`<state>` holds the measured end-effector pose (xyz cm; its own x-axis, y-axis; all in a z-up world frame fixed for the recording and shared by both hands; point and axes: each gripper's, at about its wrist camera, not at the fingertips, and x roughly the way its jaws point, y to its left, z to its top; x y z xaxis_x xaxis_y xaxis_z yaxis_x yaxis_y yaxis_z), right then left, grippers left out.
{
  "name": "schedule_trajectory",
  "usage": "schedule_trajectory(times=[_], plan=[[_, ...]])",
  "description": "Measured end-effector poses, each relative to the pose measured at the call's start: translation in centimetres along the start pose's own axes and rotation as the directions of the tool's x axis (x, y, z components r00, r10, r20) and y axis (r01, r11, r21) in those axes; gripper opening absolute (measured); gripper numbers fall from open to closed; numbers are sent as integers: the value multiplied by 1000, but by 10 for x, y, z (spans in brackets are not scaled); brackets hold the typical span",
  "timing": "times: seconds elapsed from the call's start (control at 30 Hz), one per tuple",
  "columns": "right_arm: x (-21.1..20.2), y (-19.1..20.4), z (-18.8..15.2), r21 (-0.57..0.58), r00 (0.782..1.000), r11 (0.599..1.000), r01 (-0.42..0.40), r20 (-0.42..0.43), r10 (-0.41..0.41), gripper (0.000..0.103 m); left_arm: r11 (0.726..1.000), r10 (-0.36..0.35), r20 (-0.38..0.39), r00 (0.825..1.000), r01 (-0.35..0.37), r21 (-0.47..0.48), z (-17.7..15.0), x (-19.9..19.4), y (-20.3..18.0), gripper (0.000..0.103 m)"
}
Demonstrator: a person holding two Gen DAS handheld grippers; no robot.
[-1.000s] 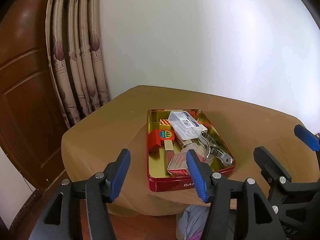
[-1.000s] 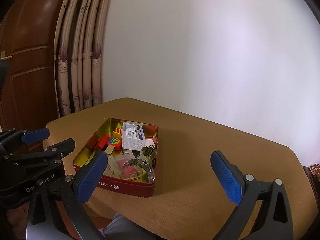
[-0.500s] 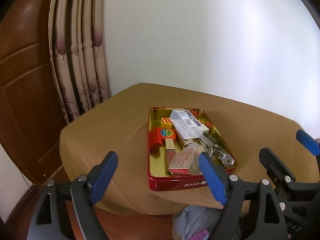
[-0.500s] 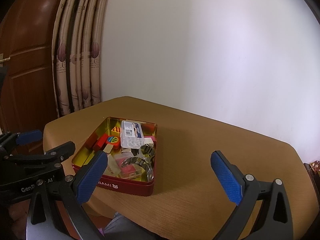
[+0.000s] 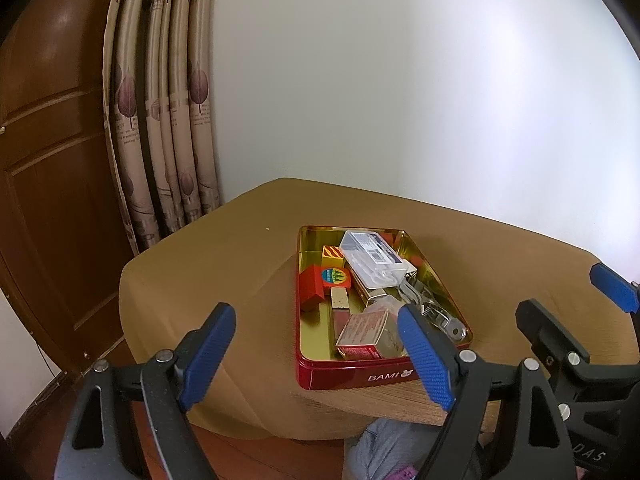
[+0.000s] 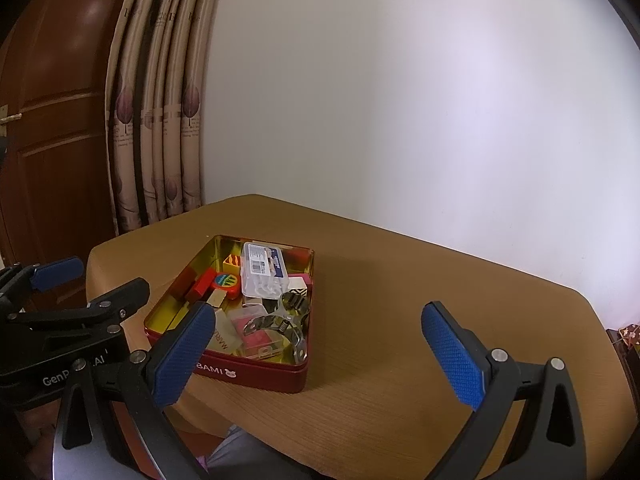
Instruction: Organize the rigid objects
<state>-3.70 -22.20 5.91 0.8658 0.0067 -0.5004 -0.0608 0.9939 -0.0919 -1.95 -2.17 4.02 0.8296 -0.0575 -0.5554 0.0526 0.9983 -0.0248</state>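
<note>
Jaws on my left gripper (image 5: 316, 354) and right gripper (image 6: 320, 354) gape wide, holding nothing. Both hover short of the red tin (image 5: 360, 378), crammed with small items, on the tan surface (image 6: 400, 320).

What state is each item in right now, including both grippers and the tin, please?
Left gripper: open, holding nothing, short of the tin.
Right gripper: open, holding nothing, above the table.
Red tin: lidless, on the table, full of small items.
Clear plastic case: closed, lying on top of the other items.
Metal clamp: lying in the tin's near right corner.
Curtain: drawn aside, bunched.
</note>
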Motion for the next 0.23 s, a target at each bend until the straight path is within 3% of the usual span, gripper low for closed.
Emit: schedule_trajectory(times=[0.23], plan=[[0, -3, -1, -2, 1000, 1000, 8, -1, -8, 102, 1000, 7, -15, 1000, -7, 13, 4, 0, 2, 85]])
